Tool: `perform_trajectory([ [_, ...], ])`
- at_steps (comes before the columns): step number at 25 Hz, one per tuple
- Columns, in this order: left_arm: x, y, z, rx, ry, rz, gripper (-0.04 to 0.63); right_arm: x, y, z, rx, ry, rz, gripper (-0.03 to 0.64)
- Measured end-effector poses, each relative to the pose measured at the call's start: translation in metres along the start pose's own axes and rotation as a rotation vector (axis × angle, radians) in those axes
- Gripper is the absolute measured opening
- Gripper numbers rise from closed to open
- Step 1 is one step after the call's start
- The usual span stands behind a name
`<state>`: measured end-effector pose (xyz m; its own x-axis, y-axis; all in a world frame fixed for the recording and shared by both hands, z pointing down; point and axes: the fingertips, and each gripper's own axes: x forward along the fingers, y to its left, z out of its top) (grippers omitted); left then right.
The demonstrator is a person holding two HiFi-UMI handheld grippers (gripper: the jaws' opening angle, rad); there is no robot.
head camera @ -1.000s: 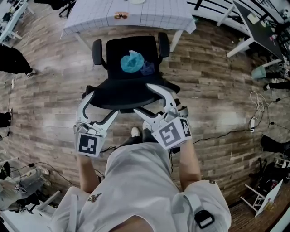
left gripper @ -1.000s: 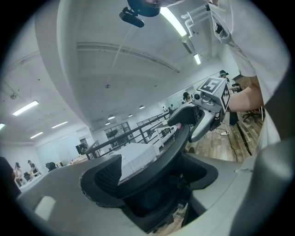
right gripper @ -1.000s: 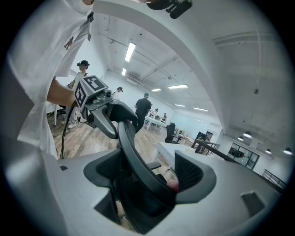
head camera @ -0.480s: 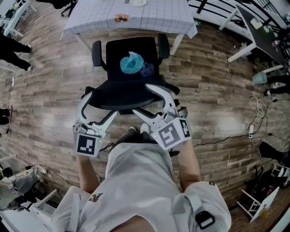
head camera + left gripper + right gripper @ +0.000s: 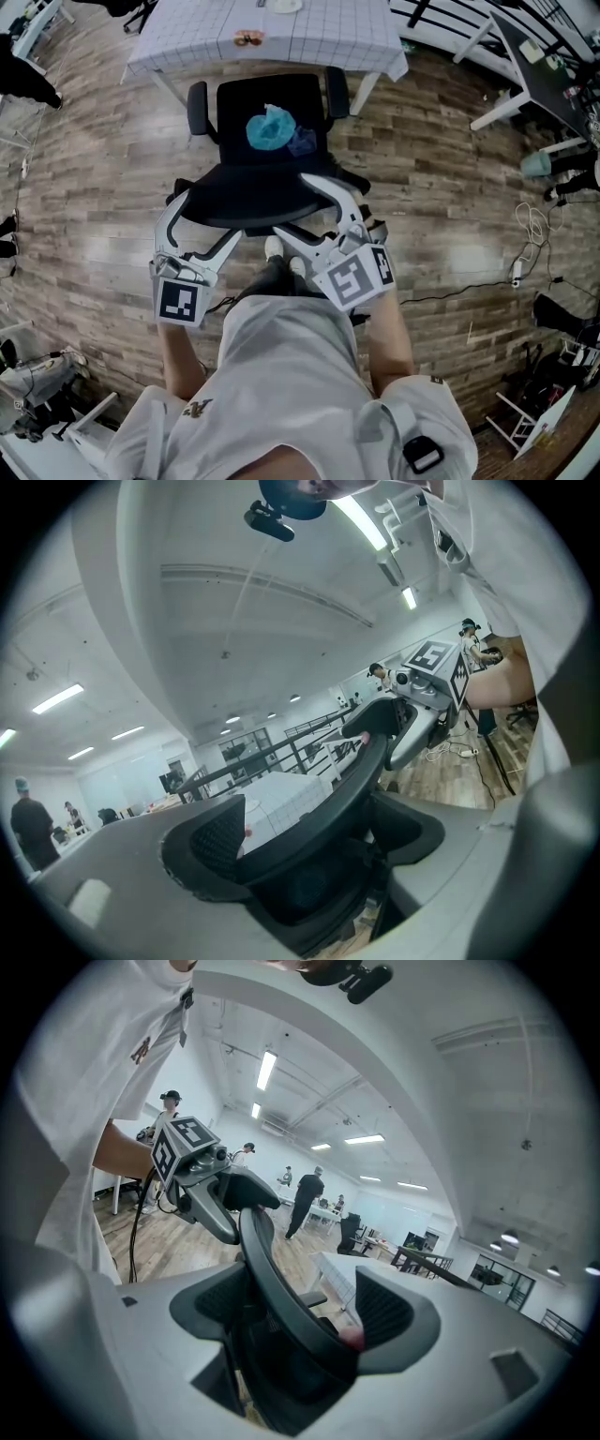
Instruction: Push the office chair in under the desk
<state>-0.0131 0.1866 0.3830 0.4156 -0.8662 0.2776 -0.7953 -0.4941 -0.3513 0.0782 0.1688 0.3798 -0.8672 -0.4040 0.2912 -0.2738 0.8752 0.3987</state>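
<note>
A: Office chair [image 5: 246, 192] sits upper centre, facing the desk [image 5: 319, 33], seat front just at the cloth's hanging edge. Not under yet.

B: Tools?

A: Left tool [image 5: 208, 217] and right tool [image 5: 295, 204] both spread, not clamped. Each straddles the backrest's top rim [image 5: 281, 1288], which lies slantwise across the gap against the pads.

B: Risks?

A: With nothing clenched, an uneven shove would likely let the rim slide through a tool, or swivel the chair off line. Then the left armrest [image 5: 196, 105] or the right armrest [image 5: 337, 91] could meet a desk leg [image 5: 365, 86] or drag the cloth. Cannot tell whether the armrests clear the desk's underside. The teal crumpled bundle [image 5: 271, 129] on the seat may roll off at a jolt.

B: Room?

A: The armrests fit between the desk legs, but closely. The wooden floor [image 5: 103, 187] lies open left and right. A cable [image 5: 450, 278] runs lower right, well apart. The person's feet are near the chair's base.
</note>
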Motion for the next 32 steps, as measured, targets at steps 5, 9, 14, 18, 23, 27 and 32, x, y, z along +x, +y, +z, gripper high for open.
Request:
perform_trajectory([
  [5,0.009,0.007,0.001,0.007,-0.001,-0.001,0.414,0.006,-0.011,-0.003,0.001,0.001,0.012,0.373],
  [9,0.017,0.012,0.001,-0.004,0.001,0.003,0.414,0.010,-0.019,-0.005,0.003,0.001,0.013,0.373],
  [14,0.026,0.026,-0.001,0.003,-0.009,-0.011,0.420,0.022,-0.027,-0.004,0.011,0.011,0.001,0.371],
  [18,0.032,0.038,-0.002,0.004,-0.026,-0.018,0.422,0.033,-0.033,-0.003,0.015,0.014,-0.008,0.371],
  [23,0.038,0.055,-0.007,0.004,-0.029,-0.028,0.426,0.048,-0.040,-0.001,0.021,0.024,-0.022,0.371],
  [27,0.042,0.066,-0.010,0.016,-0.032,-0.040,0.430,0.059,-0.044,0.001,0.028,0.033,-0.028,0.371],
  [32,0.044,0.080,-0.014,0.007,-0.040,-0.048,0.434,0.072,-0.046,0.003,0.033,0.048,-0.039,0.371],
])
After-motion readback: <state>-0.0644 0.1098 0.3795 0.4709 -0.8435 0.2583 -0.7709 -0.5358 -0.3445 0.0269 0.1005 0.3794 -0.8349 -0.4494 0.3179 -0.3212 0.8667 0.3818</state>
